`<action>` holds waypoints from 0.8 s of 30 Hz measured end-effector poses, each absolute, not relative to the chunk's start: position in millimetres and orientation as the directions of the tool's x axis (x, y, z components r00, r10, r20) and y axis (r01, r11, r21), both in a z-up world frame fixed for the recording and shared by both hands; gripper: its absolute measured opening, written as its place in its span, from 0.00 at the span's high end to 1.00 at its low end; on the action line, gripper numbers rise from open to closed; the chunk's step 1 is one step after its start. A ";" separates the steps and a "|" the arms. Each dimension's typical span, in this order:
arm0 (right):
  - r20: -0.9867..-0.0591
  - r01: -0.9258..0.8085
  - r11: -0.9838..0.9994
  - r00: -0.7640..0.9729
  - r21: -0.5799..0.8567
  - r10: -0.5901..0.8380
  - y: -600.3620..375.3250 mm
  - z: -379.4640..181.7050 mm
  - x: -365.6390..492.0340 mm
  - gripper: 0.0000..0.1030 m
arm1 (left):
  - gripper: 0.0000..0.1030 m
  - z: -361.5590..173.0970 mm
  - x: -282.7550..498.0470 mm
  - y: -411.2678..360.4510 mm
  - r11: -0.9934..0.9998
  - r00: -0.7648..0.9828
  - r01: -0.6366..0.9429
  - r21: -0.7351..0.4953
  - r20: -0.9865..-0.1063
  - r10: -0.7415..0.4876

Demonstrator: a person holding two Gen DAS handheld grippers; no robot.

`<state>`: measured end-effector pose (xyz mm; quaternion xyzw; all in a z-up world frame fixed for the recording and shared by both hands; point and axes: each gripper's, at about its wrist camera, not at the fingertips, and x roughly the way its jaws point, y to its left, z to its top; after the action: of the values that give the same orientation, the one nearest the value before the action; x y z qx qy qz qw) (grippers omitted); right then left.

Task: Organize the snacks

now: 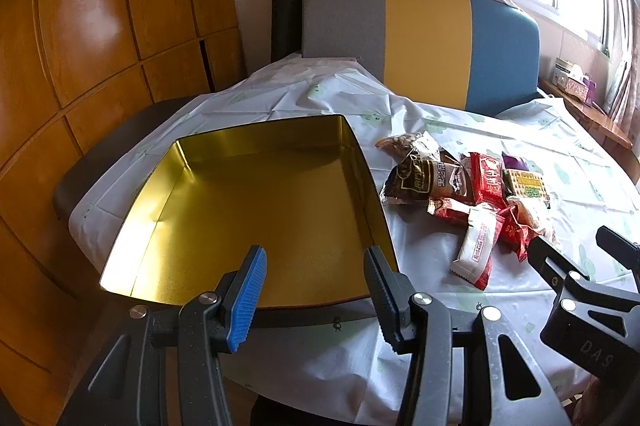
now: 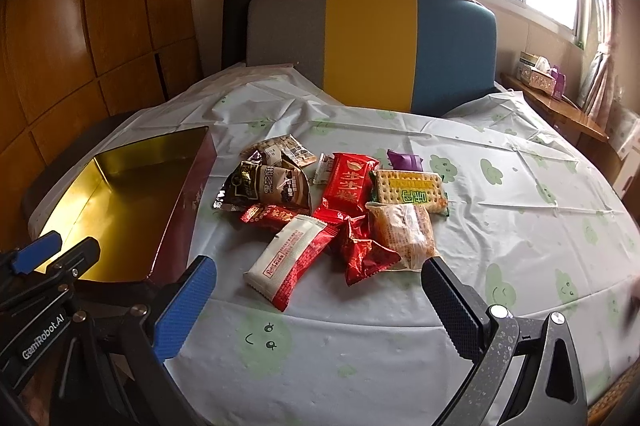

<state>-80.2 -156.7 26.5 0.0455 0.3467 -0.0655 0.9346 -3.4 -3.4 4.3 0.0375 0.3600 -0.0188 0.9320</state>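
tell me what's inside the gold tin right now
Nothing shows inside the gold tin: only its bare shiny floor and walls. All the snack packets lie on the tablecloth beside it. The left hand-held gripper covers a small strip of the near floor.

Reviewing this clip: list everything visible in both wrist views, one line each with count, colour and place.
tin box: 1, gold inside, dark red outside, open and empty, table's left
white-and-red wafer packet: 1, nearest edge of the snack pile
red snack packets: about 4, pile middle and front
brown sesame packets: 2, pile's left, beside the tin
cracker pack: 1, yellow-green label, pile's right
clear-wrapped pastry: 1, orange-brown, below the crackers
purple packet: 1, behind the crackers
tablecloth: 1, white with green faces
chair: 1, grey, yellow, blue, behind table
wooden cabinet: left wall
left claw: open, over the tin's near edge
right claw: open, just short of the pile
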 end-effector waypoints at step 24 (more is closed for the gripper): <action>-0.654 0.175 0.983 0.751 0.061 -0.093 -180.2 25.3 -75.7 0.00 | 0.50 0.7 -8.3 -13.8 0.987 0.770 0.099 0.126 -0.638 0.005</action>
<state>-75.7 -180.2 25.3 0.0593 0.3453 -0.0719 0.9338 -8.3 -13.8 0.7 0.0765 0.3382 -0.0251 0.9376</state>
